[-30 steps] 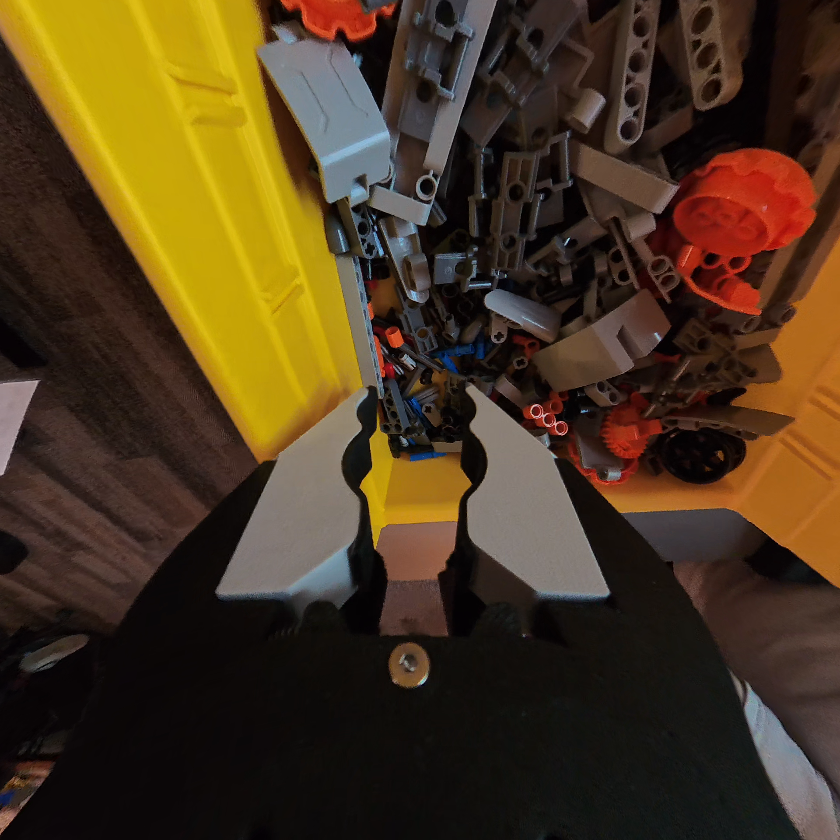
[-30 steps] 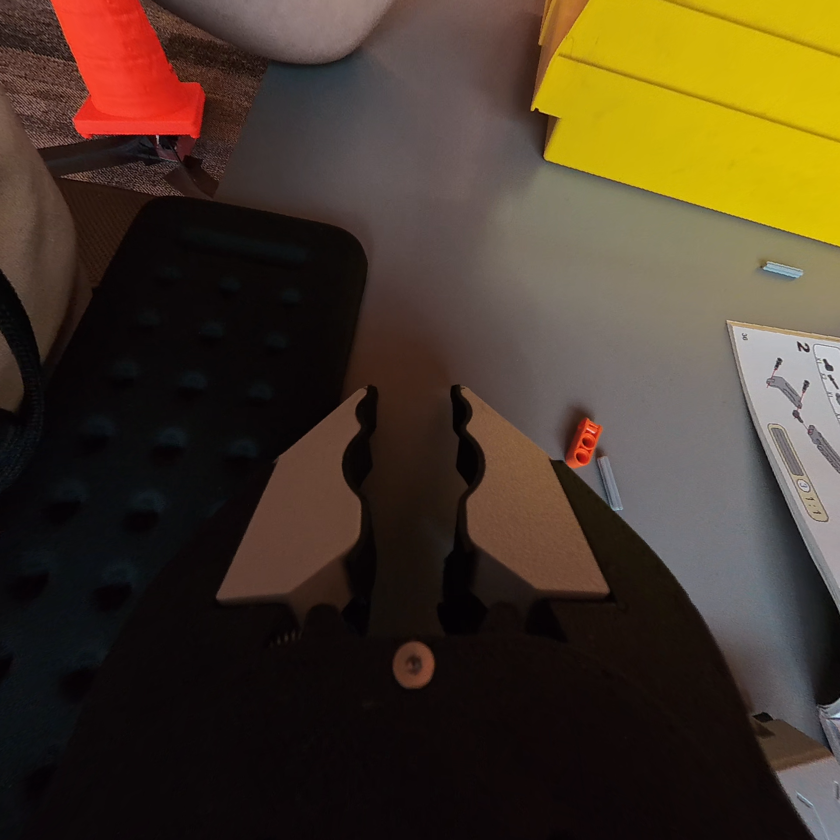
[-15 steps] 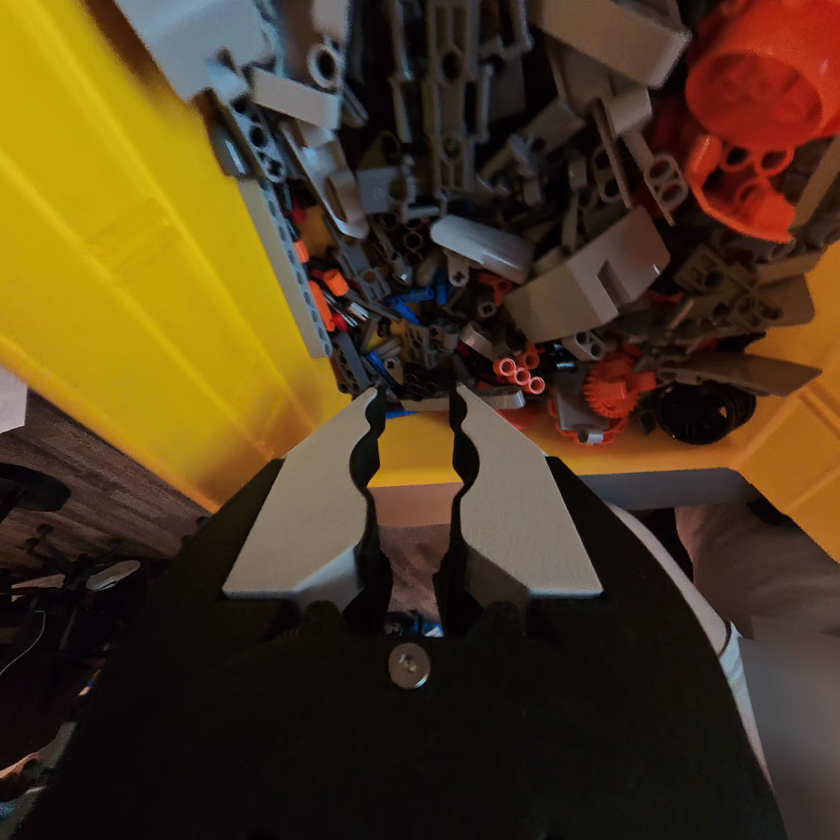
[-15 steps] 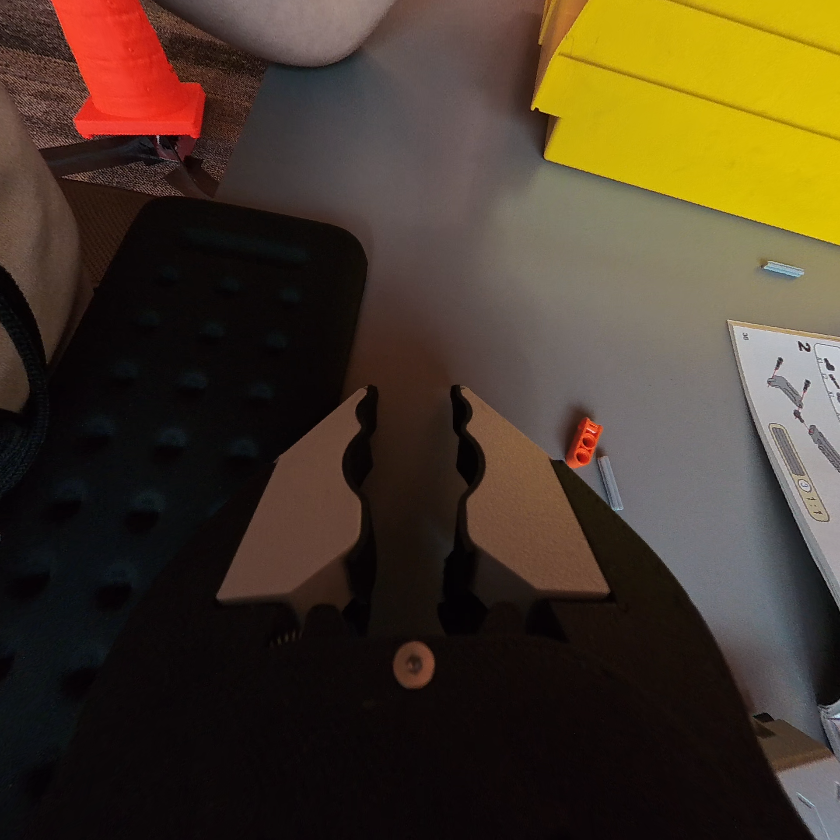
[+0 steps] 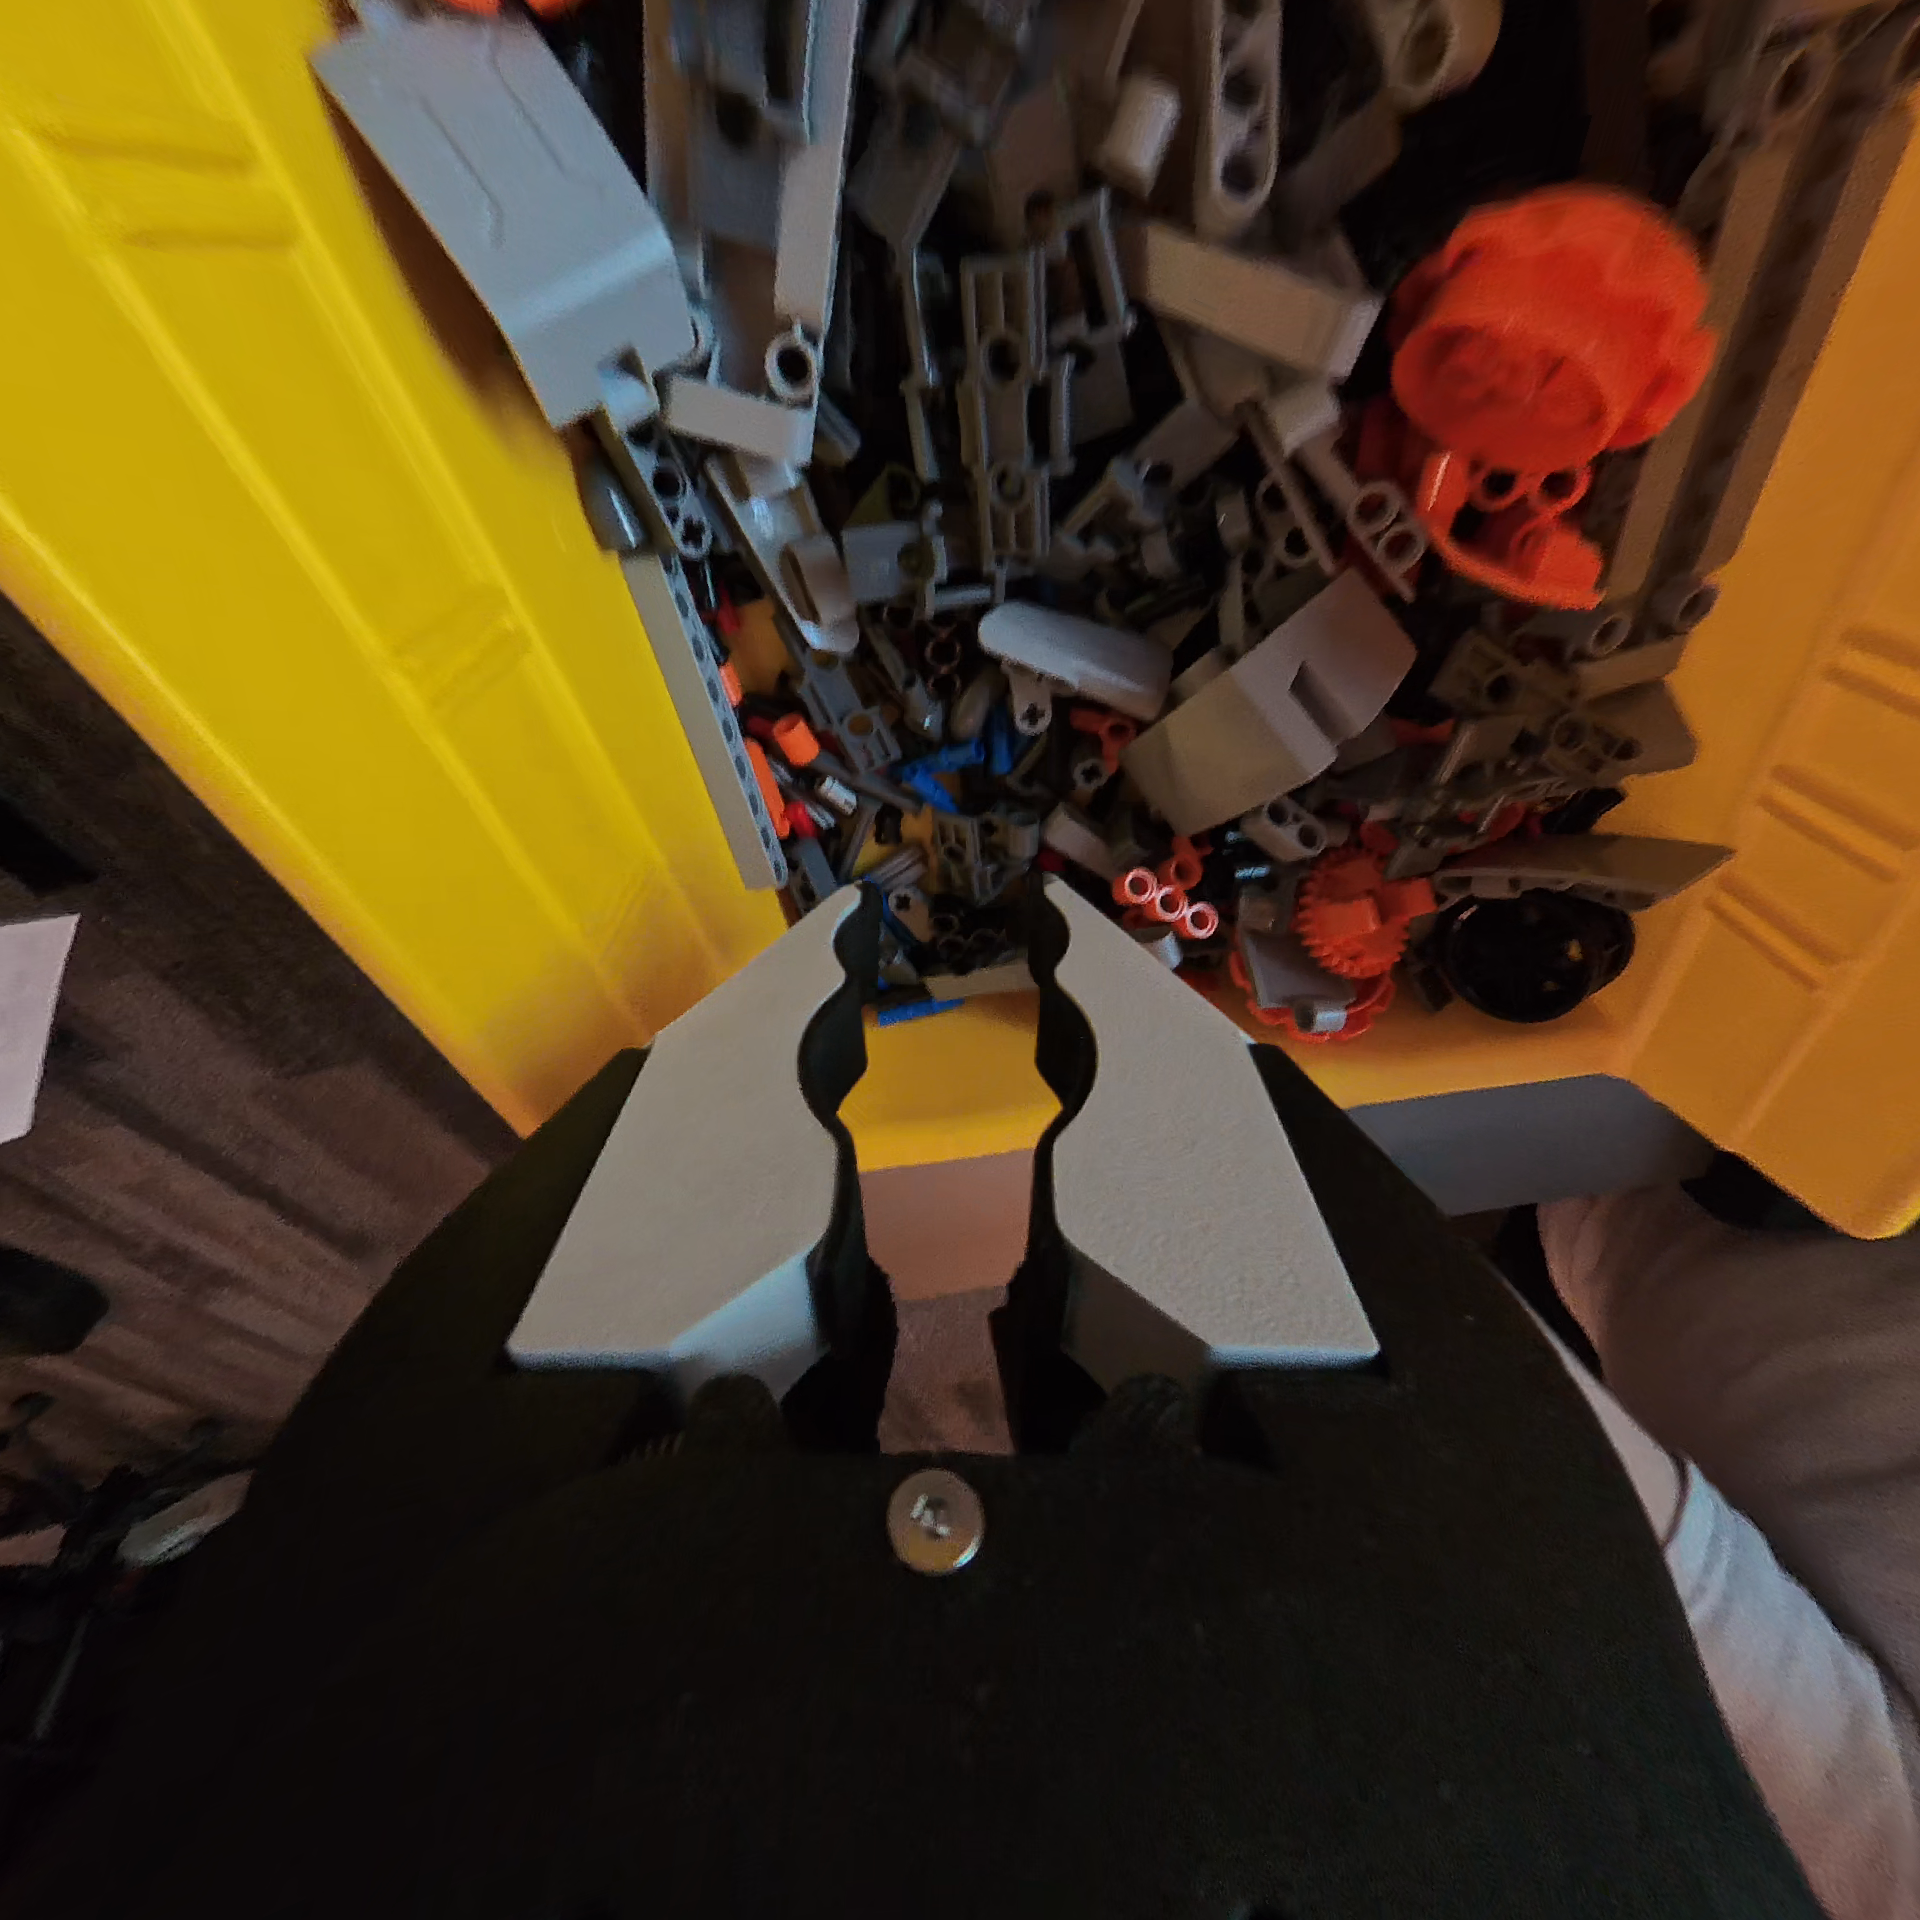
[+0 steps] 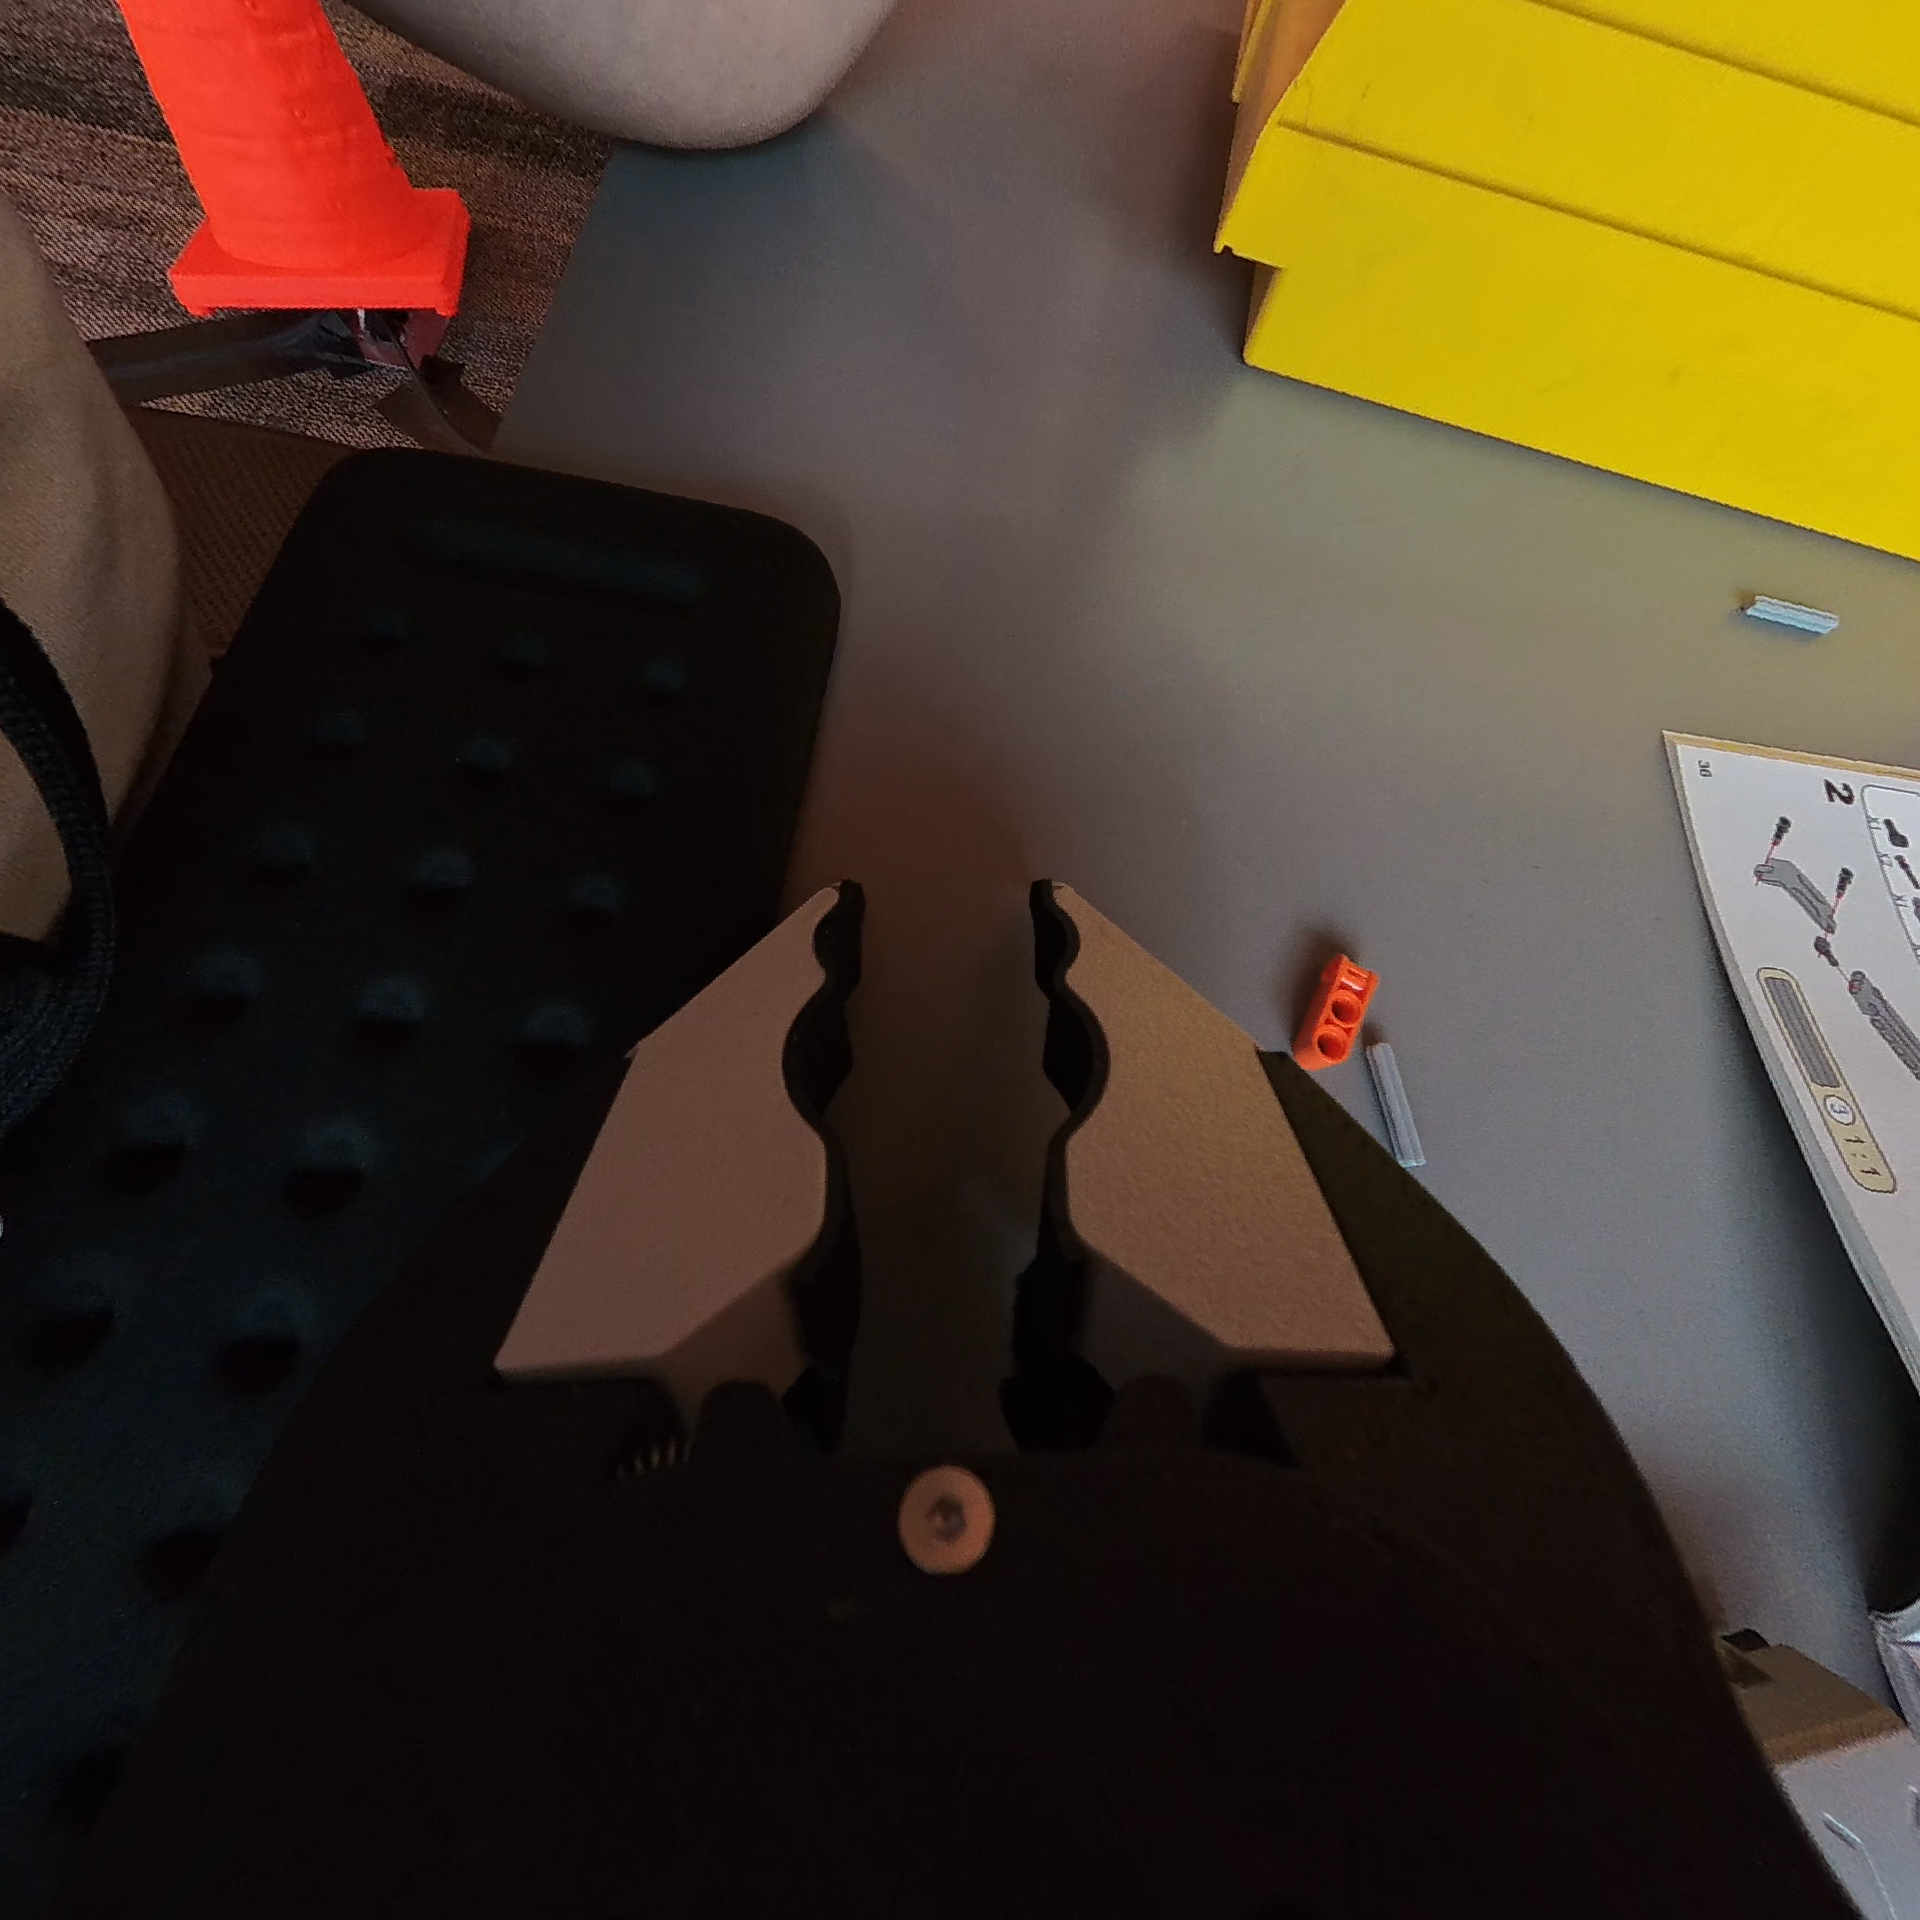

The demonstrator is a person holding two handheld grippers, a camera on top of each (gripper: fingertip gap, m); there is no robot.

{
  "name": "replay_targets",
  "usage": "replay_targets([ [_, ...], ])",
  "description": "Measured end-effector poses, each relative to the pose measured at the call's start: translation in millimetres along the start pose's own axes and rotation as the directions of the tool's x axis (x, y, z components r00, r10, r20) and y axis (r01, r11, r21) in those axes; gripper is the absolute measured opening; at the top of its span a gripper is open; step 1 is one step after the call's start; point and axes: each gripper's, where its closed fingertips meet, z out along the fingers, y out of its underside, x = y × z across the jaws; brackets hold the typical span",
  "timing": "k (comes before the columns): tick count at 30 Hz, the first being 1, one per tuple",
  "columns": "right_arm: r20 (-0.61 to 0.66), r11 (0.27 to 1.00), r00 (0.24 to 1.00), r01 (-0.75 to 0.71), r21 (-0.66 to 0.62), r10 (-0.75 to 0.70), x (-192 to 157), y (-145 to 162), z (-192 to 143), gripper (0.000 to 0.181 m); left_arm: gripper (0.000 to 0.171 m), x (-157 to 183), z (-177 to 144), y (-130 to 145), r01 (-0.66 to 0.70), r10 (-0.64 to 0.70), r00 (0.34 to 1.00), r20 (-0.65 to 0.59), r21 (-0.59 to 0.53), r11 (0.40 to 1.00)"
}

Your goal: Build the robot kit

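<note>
Grey tabletop: yellow bin of mixed building-toy parts. Left gripper parted, empty, tips over the parts at the bin's near edge. Right gripper parted, empty, above bare table; orange brick and grey pin just beside; instruction sheet near.

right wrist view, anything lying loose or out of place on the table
Yes: an orange brick and a grey pin lie loose by the right gripper, and another grey pin sits alone near the yellow bin.
</note>
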Motion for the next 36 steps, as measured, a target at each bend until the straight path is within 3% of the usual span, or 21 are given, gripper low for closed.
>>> replay_targets([
  [8,-0.001,1.000,1.000,0.001,0.000,-0.001,0,0,0,0.033,0.029,-12,-35,-38,0.121,-0.114,0.993,-0.043,0.269,0.955],
  [14,0.000,1.000,1.000,0.000,0.000,0.000,0,0,0,0.033,0.034,-18,-85,-65,0.136,-0.128,0.990,-0.052,0.540,0.831],
  [17,-0.001,1.000,1.000,0.001,0.000,-0.001,0,0,0,0.033,0.035,-21,-121,-76,0.143,-0.135,0.989,-0.066,0.691,0.708],
  [21,-0.001,1.000,1.000,0.001,0.000,-0.001,0,0,0,0.033,0.038,-27,-174,-79,0.145,-0.138,0.986,-0.089,0.863,0.483],
  [25,-0.001,1.000,1.000,0.001,0.000,-0.001,0,0,0,0.033,0.032,-24,-214,-69,0.164,-0.084,0.986,-0.147,0.950,0.264],
  [27,-0.001,1.000,1.000,0.001,0.000,-0.001,0,0,0,0.033,0.026,-22,-226,-64,0.184,-0.033,0.983,-0.181,0.966,0.183],
  [29,-0.001,1.000,1.000,0.001,0.000,-0.001,0,0,0,0.033,0.019,-19,-224,-60,0.174,0.005,0.984,-0.177,0.971,0.162],
  [34,0.000,1.000,1.000,0.000,-0.001,0.000,0,0,0,0.033,0.019,-18,-196,-65,0.067,0.003,0.997,-0.071,0.950,0.305],
  [36,-0.001,1.000,1.000,0.001,0.000,-0.001,0,0,0,0.033,0.012,-21,-197,-70,0.015,-0.027,1.000,-0.007,0.955,0.295],
])
